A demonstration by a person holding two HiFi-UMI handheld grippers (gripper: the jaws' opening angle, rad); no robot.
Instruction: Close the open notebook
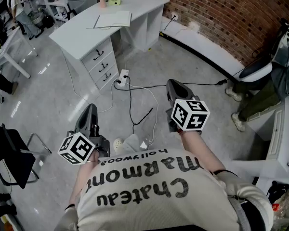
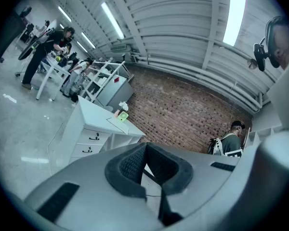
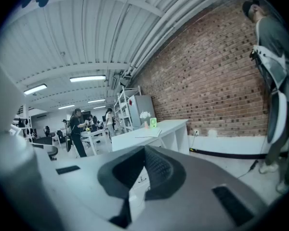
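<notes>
From the head view, we hold the left tongs [image 1: 90, 110] and the right tongs [image 1: 175, 85] over the floor, well apart from the white table [image 1: 77, 35], where the notebook [image 1: 113, 19] lies flat. Only that view shows the cables [image 1: 131, 105] on the floor. The gripper views alone show each pair of jaws closed together, empty, and the ceiling lights [image 2: 112, 20].

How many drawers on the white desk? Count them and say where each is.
3, stacked at the near end of the desk: top drawer, middle drawer, bottom drawer. Its far side is hidden.
</notes>
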